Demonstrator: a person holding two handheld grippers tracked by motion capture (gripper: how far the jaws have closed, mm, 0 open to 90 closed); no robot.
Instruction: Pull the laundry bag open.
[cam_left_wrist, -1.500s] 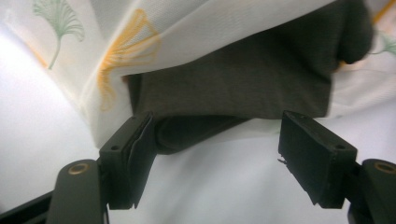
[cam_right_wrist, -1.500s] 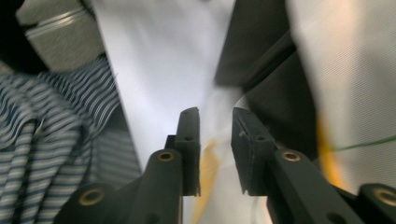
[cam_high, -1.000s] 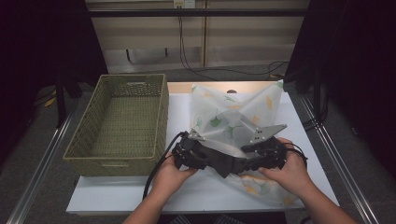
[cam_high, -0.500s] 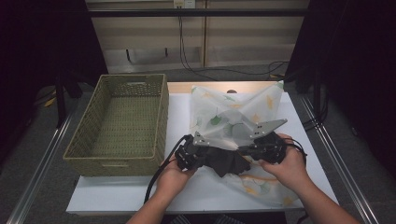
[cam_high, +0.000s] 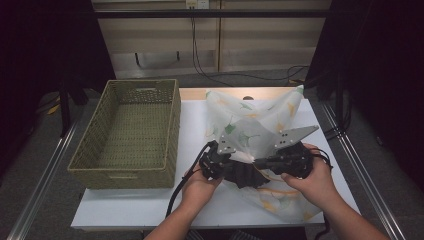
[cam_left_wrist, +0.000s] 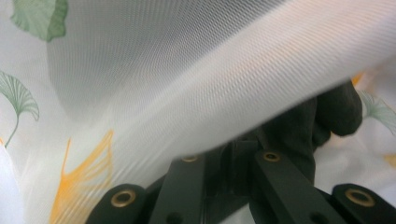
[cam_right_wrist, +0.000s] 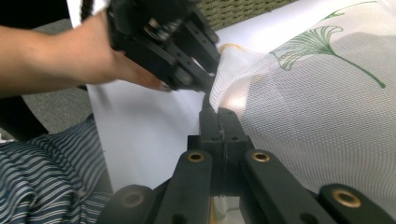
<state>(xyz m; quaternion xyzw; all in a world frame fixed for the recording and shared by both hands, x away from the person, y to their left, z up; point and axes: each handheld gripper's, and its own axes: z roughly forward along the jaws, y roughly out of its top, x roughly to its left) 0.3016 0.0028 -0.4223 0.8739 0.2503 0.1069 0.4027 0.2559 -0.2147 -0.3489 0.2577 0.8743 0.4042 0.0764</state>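
Both tools, left (cam_high: 239, 169) and right (cam_high: 263, 162), clamped on the sheer leaf-print cloth (cam_high: 252, 120), should lift evenly to avoid tearing.

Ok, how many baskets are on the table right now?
1. The woven basket sits on the left part of the white table, left of the sheer leaf-print cloth that both grippers pinch. Nothing shows inside it, and no other basket appears.
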